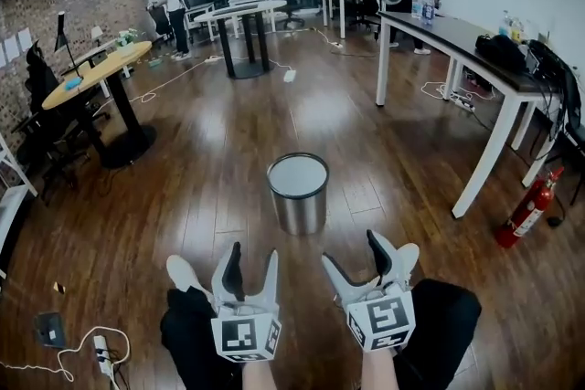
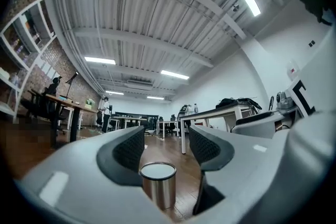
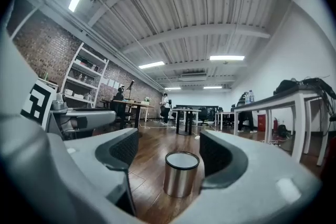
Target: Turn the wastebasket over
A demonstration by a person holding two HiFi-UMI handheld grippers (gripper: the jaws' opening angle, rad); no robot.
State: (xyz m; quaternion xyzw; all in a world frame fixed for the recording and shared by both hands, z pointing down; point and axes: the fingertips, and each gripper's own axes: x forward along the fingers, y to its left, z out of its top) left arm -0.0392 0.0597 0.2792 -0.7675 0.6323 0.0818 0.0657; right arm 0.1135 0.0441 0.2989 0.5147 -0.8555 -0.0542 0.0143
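Observation:
The wastebasket (image 1: 298, 193) is a brushed-steel cylinder with a dark rim around a pale top face. It stands upright on the wood floor, a short way ahead of both grippers. My left gripper (image 1: 251, 262) and right gripper (image 1: 351, 253) are held side by side near the bottom of the head view, both pointing toward it. Both are open, with nothing between their jaws. In the left gripper view the wastebasket (image 2: 158, 186) shows in the gap between the fingers of that gripper (image 2: 165, 147), well beyond them. The right gripper view frames the wastebasket (image 3: 181, 174) the same way, beyond its gripper (image 3: 169, 150).
A long dark-topped table (image 1: 462, 36) on white legs runs along the right, with a red fire extinguisher (image 1: 528, 207) by its near leg. A round wooden table (image 1: 96, 68) stands at the left. A power strip (image 1: 101, 352) and cable lie bottom left. A person (image 1: 169, 3) stands far back.

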